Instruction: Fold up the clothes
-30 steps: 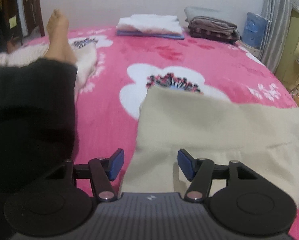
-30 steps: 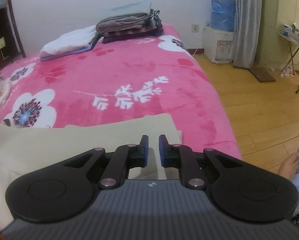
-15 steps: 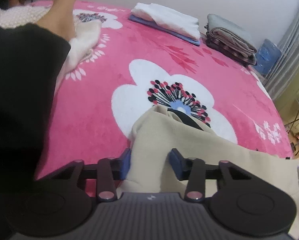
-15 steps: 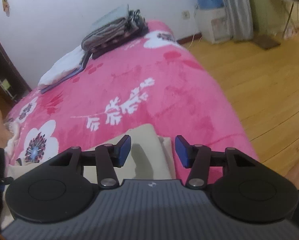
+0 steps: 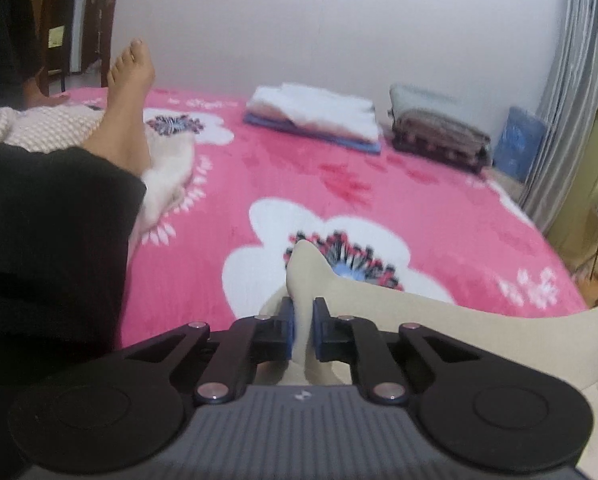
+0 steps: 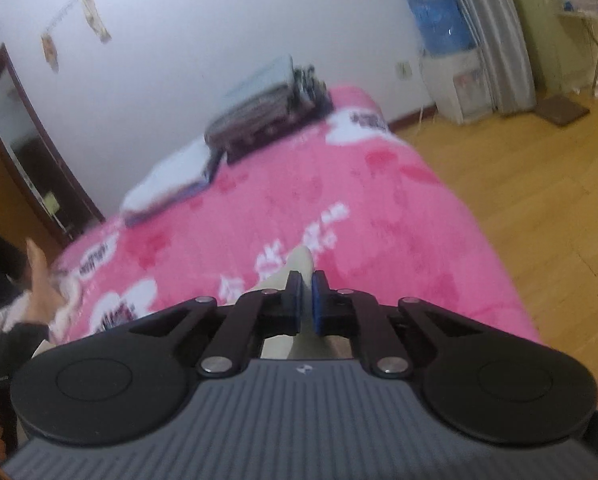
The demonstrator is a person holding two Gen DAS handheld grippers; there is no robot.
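Observation:
A beige garment [image 5: 419, 320] lies on the pink flowered blanket [image 5: 339, 208] and runs off to the right. My left gripper [image 5: 303, 308] has a peaked corner of it between its blue pads, and its jaws are closing on the cloth. In the right wrist view another corner of the beige garment [image 6: 301, 260] sticks up between the pads of my right gripper [image 6: 306, 280]. Those jaws are closing tight on it too. Both pinched corners are lifted off the blanket.
A person's leg in black [image 5: 39, 240] and bare foot [image 5: 129, 92] lie along the left. A fluffy white cloth [image 5: 167, 176] is beside the leg. Folded white [image 5: 315, 114] and dark [image 5: 439, 140] stacks sit at the far end. The bed edge drops to wooden floor [image 6: 539, 200].
Both grippers stood open around the beige cloth half a second ago and have since clamped onto its corners. The cloth is now bunched into peaks, and both views have rolled.

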